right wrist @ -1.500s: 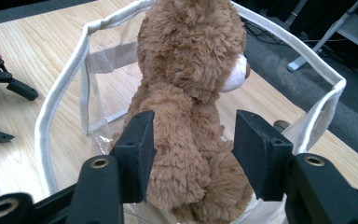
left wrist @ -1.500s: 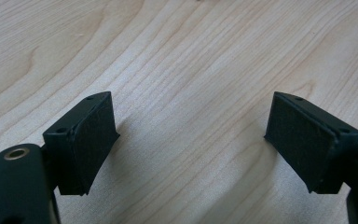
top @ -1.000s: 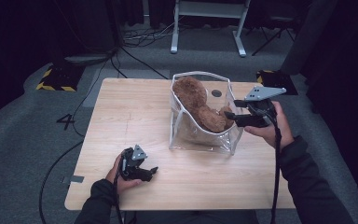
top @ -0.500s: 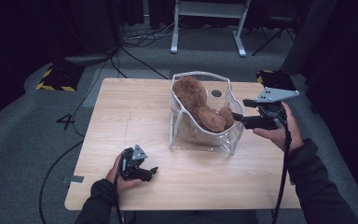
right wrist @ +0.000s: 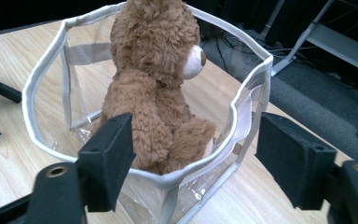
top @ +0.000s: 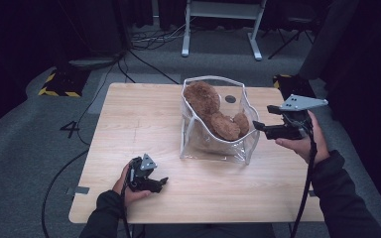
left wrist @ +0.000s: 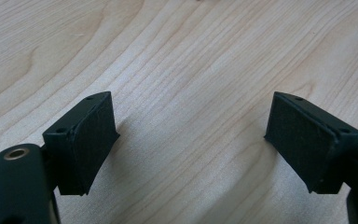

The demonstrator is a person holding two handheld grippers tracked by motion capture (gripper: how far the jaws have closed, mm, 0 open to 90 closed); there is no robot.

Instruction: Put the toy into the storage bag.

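in the high view, a clear bag (top: pixel 217 130) with a white-trimmed rim was seen standing on the wooden table (top: pixel 144 124), toward its far right part. a brown teddy bear (top: pixel 213 111) was seated inside the bag, head toward the far rim. the right gripper (top: pixel 261 126) was held just beside the bag's right wall, pointing at it, and its jaws had just been opening. nothing was seen caught between them there. the left gripper (top: pixel 161 182) was rested on the table in front of the bag and well apart from it, at the near left.

in the left gripper view, the two black pads (left wrist: pixel 92 140) were seen standing apart with bare table grain between them, so nothing was held.

in the right gripper view, the jaws were seen spread wide just outside the bag's near rim (right wrist: pixel 177 179). the trim ran across between them but was not pressed by either pad. the bear (right wrist: pixel 156 88) was seen sitting upright inside, snout turned to the right.

the step in hand was judged to be letting go of the bag after the bear was seated. it would be done well if the jaws were kept wide and drawn straight back from the rim, so that the soft wall was not snagged and the bag not tipped.
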